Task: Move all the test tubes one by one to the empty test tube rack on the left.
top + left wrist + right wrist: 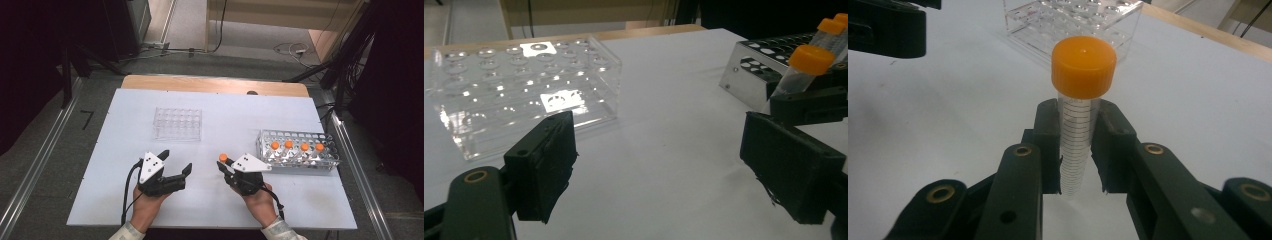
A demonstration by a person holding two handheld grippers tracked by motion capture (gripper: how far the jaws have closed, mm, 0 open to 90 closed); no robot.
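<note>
Seen from the high view, a tube (223,158) with an orange cap is pinched in the right gripper (226,167), just below the middle of the white table (120,200). The metal rack (298,152), at about three o'clock from that gripper, holds four more orange-capped tubes in a row. The clear rack (177,123) lies at about eleven o'clock, well apart, and looks empty. The left gripper (176,163) is at nine o'clock from the right one, its jaws spread with nothing between them.

In the left gripper view, the clear rack (524,95) is seen as a glossy acrylic block with rows of round wells that catch the light. The held tube (799,75) is tilted at two o'clock, and the perforated, bright metal rack (754,70) is beside it. The left gripper (659,160) shows flat, matte black pads.

In the right gripper view, the tube (1079,125) is a slim transparent cylinder printed with fine graduation lines, topped by a ridged, smooth plastic cap, and is clamped below the cap by the right gripper (1079,145).

The step is judged to be a transfer to the clear rack. The tube should be kept upright, centred over one well before it is lowered, and released only once seated; the light rack could be steadied by the open gripper.
</note>
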